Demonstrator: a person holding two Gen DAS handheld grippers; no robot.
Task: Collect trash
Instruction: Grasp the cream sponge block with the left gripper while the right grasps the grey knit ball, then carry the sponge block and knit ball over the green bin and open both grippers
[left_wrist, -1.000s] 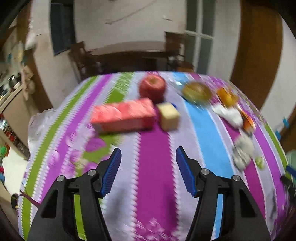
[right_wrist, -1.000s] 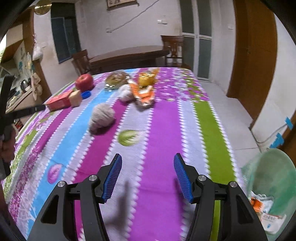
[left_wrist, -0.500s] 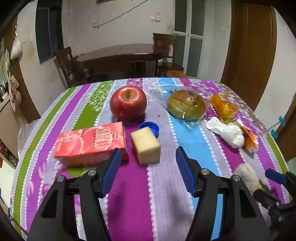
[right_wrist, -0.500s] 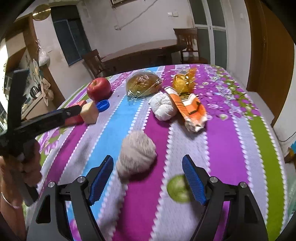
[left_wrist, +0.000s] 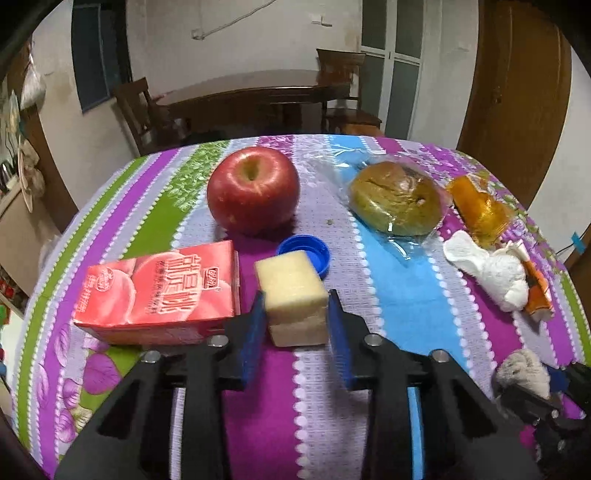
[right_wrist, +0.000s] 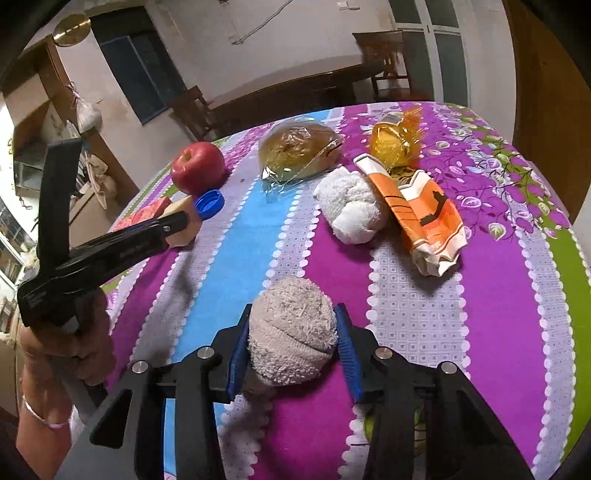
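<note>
Sitting on the purple stripe of the bench cloth (left_wrist: 280, 406), a pale yellow sponge block (left_wrist: 291, 291) with a rough top and a lighter lower layer was clamped between the blue pads of the left hand-held gripper (left_wrist: 295, 325), whose jaws had just been closing on its near end. A grey-beige fuzzy wad (right_wrist: 291, 336), ribbed across its front, lay near the front of the bench between the pads of the right hand-held gripper (right_wrist: 291, 350); those jaws had also just been closing and now pressed both its sides.

Just left of the sponge lay a red peach-drink carton (left_wrist: 159, 291) on its side, and touching the sponge's far corner was a blue bottle cap (left_wrist: 306, 251). Beyond them stood a red apple (left_wrist: 253, 188), a bun in clear wrap (left_wrist: 397, 197), an orange cellophane packet (left_wrist: 480, 210), a white crumpled tissue (left_wrist: 495, 269) and an orange-and-white wrapper (right_wrist: 421, 218).

Half a second earlier both grippers stood wide apart with nothing touching the pads: the sponge was then ahead of the left fingertips and the wad ahead of the right ones. A person's hand (right_wrist: 70, 358) gripped the left tool's handle.
</note>
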